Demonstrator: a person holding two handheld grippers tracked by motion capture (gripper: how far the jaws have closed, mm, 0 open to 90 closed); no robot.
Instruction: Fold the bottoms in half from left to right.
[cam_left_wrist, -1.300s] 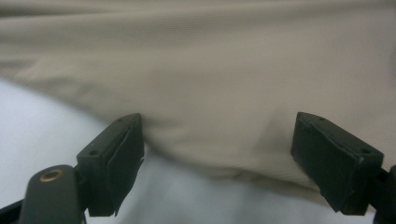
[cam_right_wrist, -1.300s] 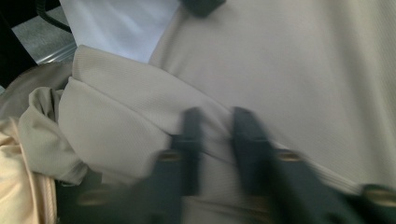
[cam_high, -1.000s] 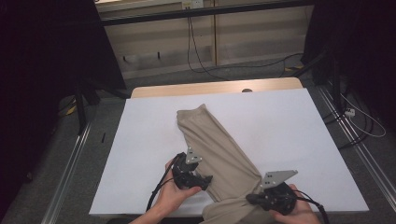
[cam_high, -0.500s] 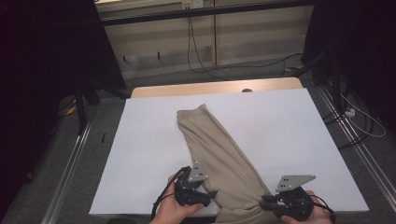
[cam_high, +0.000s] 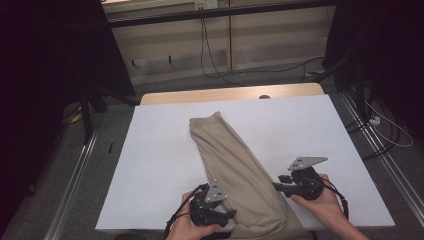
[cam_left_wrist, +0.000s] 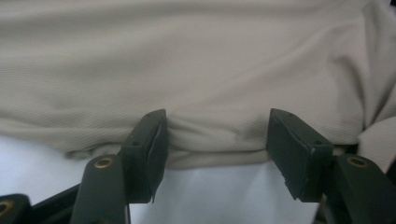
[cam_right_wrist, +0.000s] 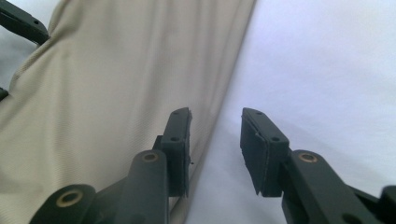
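Note:
A beige folded garment (cam_high: 230, 160) lies slantwise on the white table (cam_high: 320, 130), its near end hanging over the front edge. My left gripper (cam_high: 229, 214) sits at the garment's left side near the front. In the left gripper view its jaws (cam_left_wrist: 217, 121) have just been closing and stand apart with the wrinkled folded edge of the garment (cam_left_wrist: 196, 60) between their tips. My right gripper (cam_high: 276, 187) is at the garment's right edge. Its jaws (cam_right_wrist: 215, 116) have just been opening; one is over the cloth (cam_right_wrist: 116, 84), the other over bare table (cam_right_wrist: 327, 70).
The white sheet covers the table up to a wooden strip (cam_high: 235, 94) at the far edge. Metal rails (cam_high: 75, 175) run along both sides, with cables on the floor behind (cam_high: 215, 65). Bare white surface (cam_high: 160, 150) lies left and right of the garment.
The right gripper let go of the garment's near end, opened and moved right and away. The left gripper slid toward the front edge and its jaws narrowed around the cloth's edge.

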